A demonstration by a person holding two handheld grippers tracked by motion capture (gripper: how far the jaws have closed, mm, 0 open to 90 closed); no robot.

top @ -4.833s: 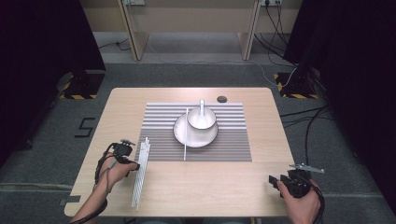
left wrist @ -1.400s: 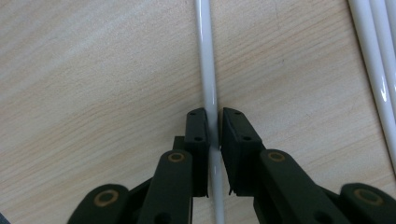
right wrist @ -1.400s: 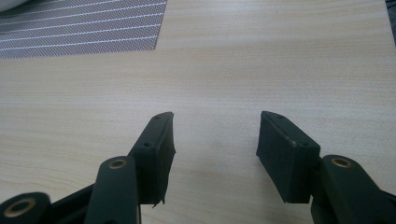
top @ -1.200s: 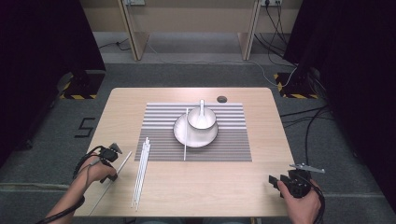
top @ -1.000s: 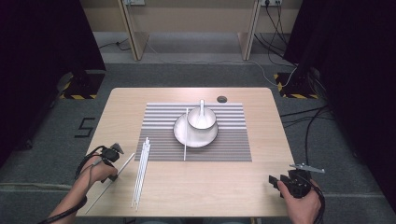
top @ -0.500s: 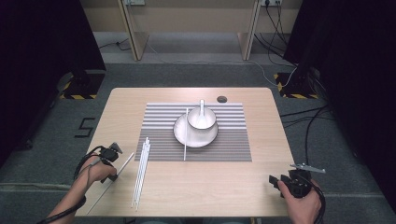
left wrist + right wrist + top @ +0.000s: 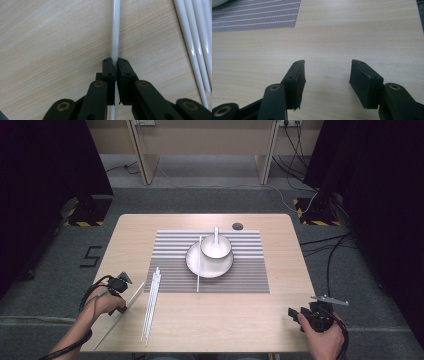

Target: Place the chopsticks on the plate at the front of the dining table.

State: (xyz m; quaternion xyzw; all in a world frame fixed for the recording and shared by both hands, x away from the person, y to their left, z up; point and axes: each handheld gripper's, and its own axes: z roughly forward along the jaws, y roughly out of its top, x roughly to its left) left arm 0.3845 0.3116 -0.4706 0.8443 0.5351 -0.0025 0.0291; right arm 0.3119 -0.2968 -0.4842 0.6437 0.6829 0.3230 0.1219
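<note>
left tongs (image 7: 115, 65) pinching white chopstick (image 7: 115, 32), lying on tabletop (image 7: 225, 320) at left front edge | three loose chopsticks (image 7: 151, 305) just beside it | right tongs (image 7: 327, 77) spread, nothing between, at right front corner

The left gripper (image 7: 121, 287) has moved from beside the chopsticks (image 7: 151, 305) toward seven o'clock, near the table's (image 7: 280, 320) left edge. It now clamps one chopstick (image 7: 115, 37), drawn away from the rest, slanted toward one o'clock.
</note>
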